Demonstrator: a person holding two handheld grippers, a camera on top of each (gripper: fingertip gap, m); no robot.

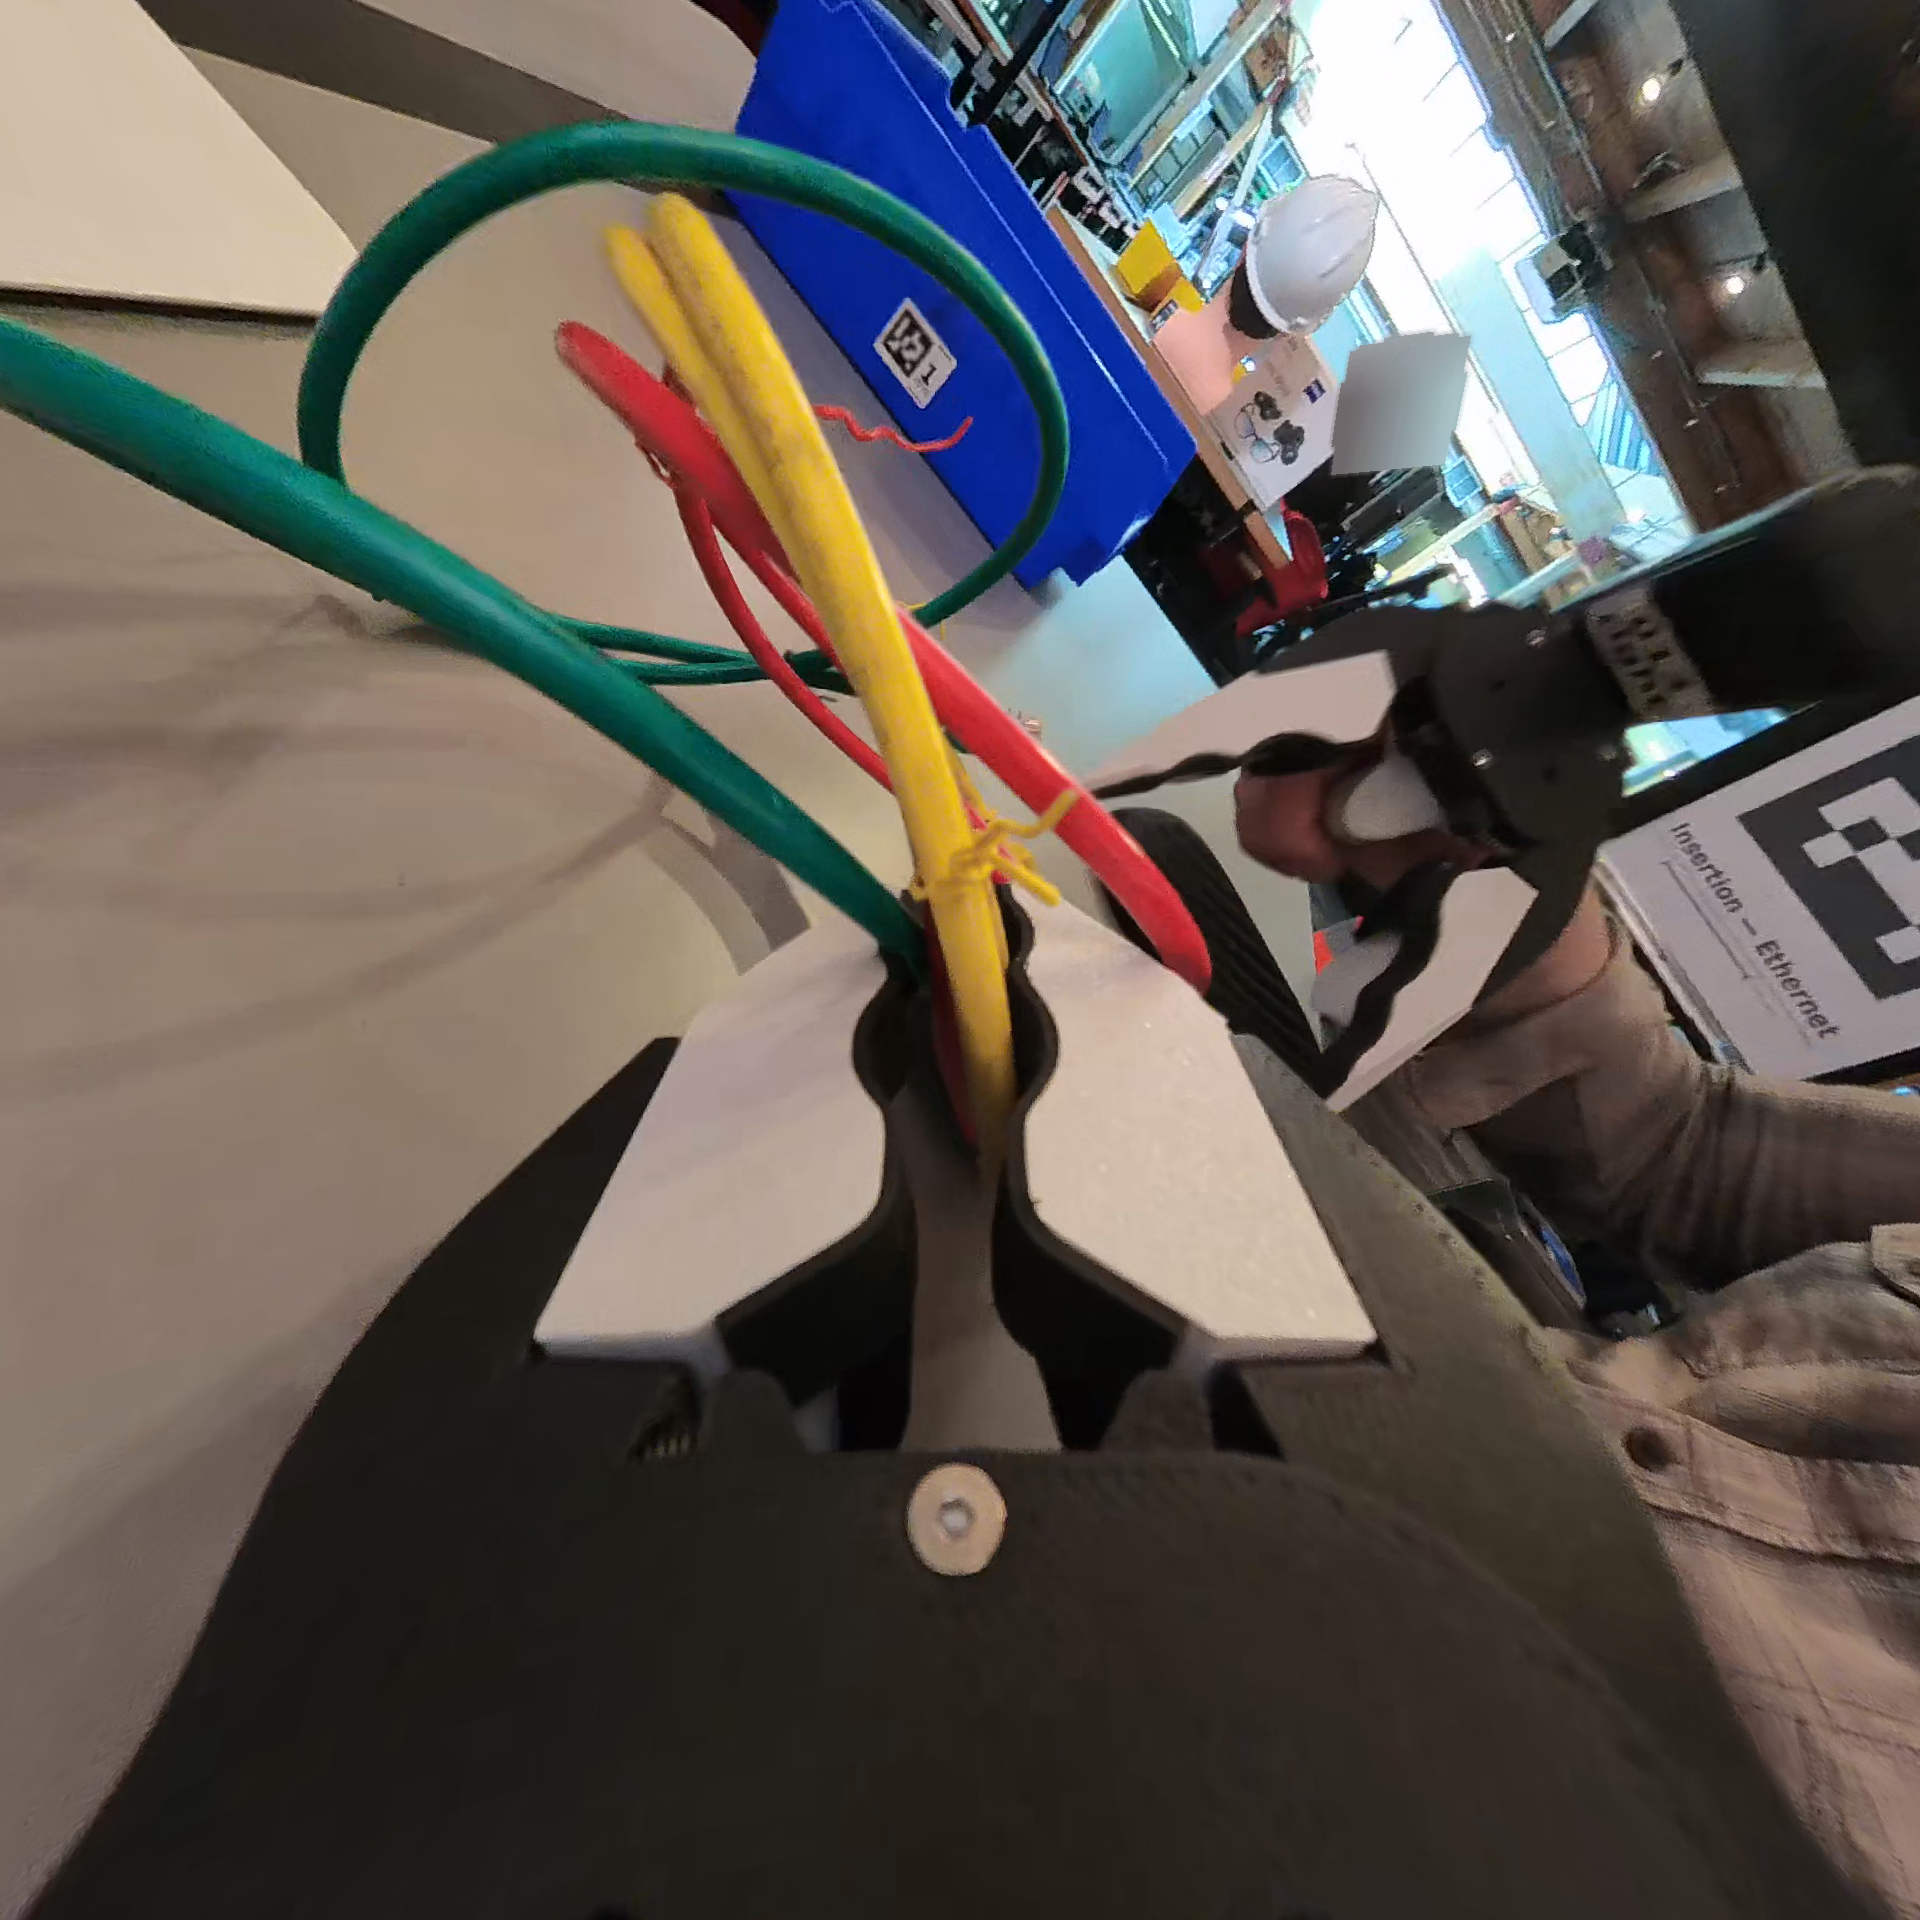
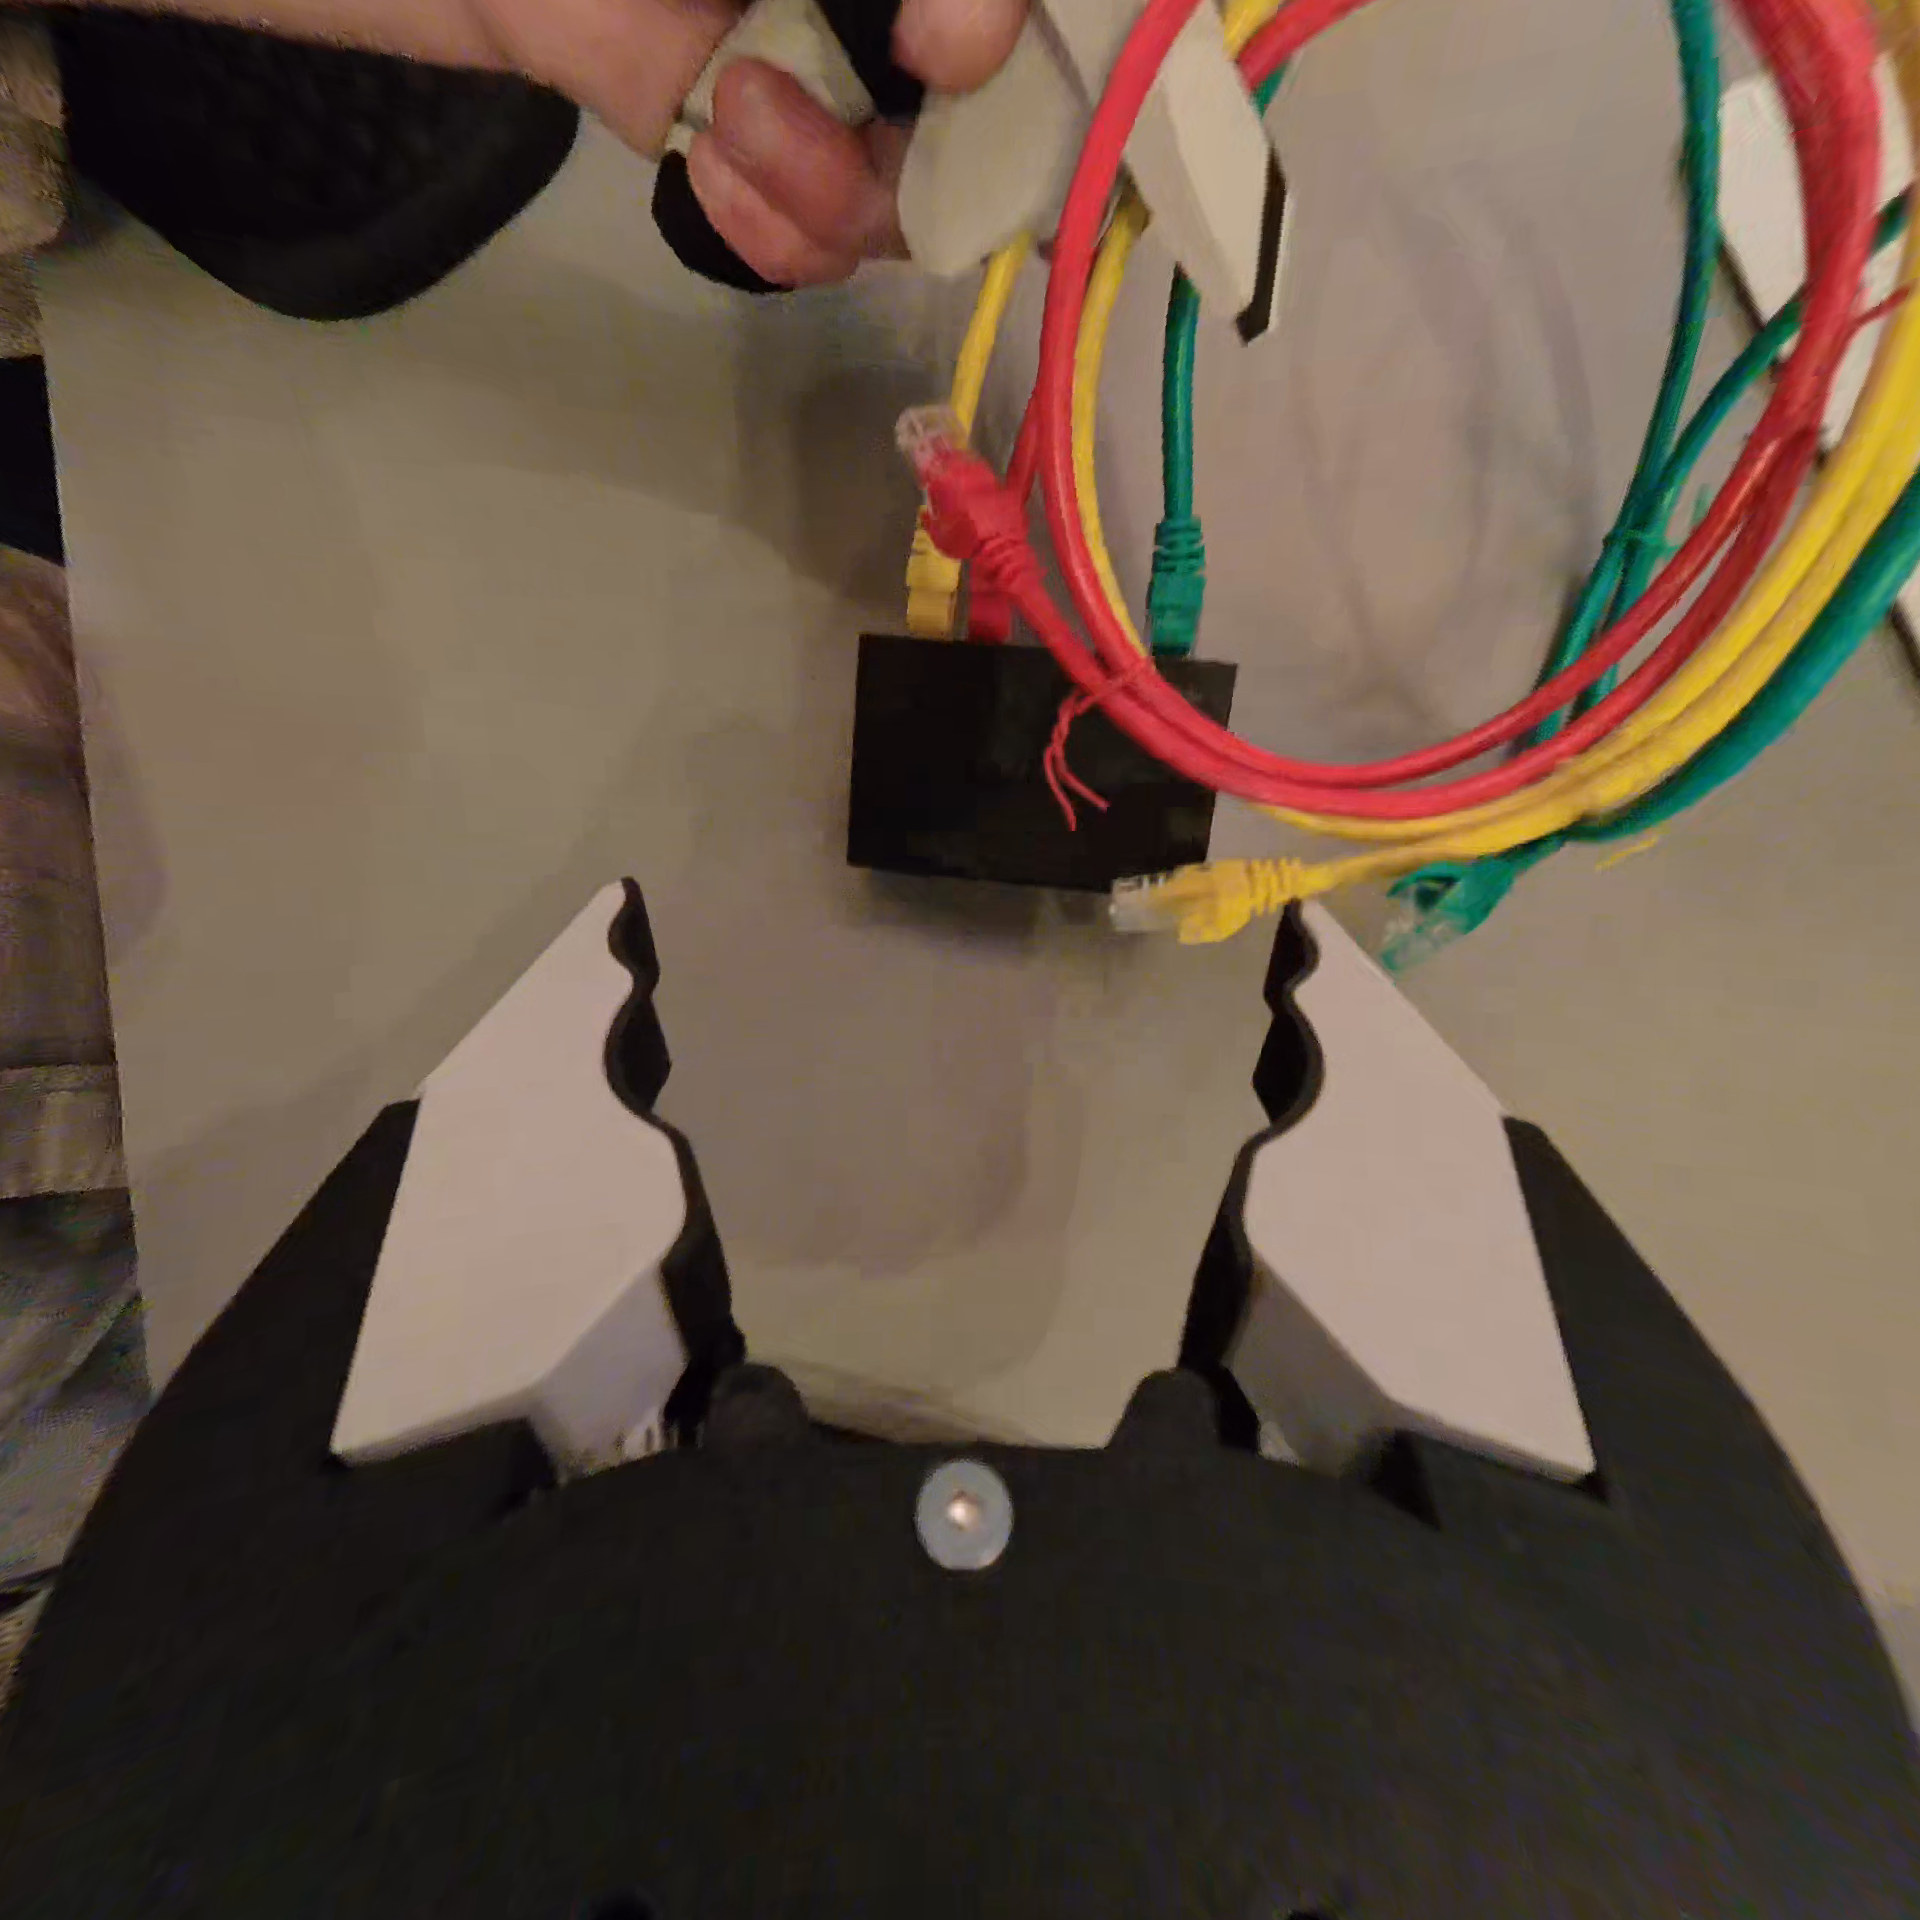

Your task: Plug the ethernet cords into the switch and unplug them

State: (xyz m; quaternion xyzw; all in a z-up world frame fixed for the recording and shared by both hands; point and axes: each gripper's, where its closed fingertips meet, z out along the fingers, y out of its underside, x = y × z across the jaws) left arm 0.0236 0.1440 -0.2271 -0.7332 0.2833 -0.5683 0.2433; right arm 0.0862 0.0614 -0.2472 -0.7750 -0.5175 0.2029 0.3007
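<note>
The left tool [image 1: 951,997] is clenched on a bunch of cords: the yellow cord [image 1: 831,582] and red cord [image 1: 997,748] run between its pale fingers [image 1: 790,1122], and the green cord [image 1: 436,561] enters at the same pinch point. A thin yellow tie [image 1: 997,857] wraps the bundle just above the fingertips. From there the cords loop up and away over the beige desk [image 1: 208,831]. A blue bin [image 1: 956,281] stands on the desk beyond the loops.

In the right wrist view the right tool [image 2: 961,935] is released, its two fingers spread wide with nothing between them, hovering above the desk [image 2: 416,727]. Just beyond its fingertips sits the black switch [image 2: 966,769]. On the switch's far side, a yellow plug [image 2: 930,592], a red plug [image 2: 987,608] and a green plug [image 2: 1177,592] meet its edge; whether each is fully seated cannot be told. A second red plug [image 2: 956,478] hangs loose just above them. Near the switch's near right corner, a loose yellow plug [image 2: 1205,896] lies on the desk, with a loose green plug [image 2: 1439,914] beside it, farther from the switch. The cords' loops sweep across the switch's right side, a red tie [image 2: 1070,769] dangling over its top. Beyond the switch, a hand [image 2: 810,177] holds the left tool.
</note>
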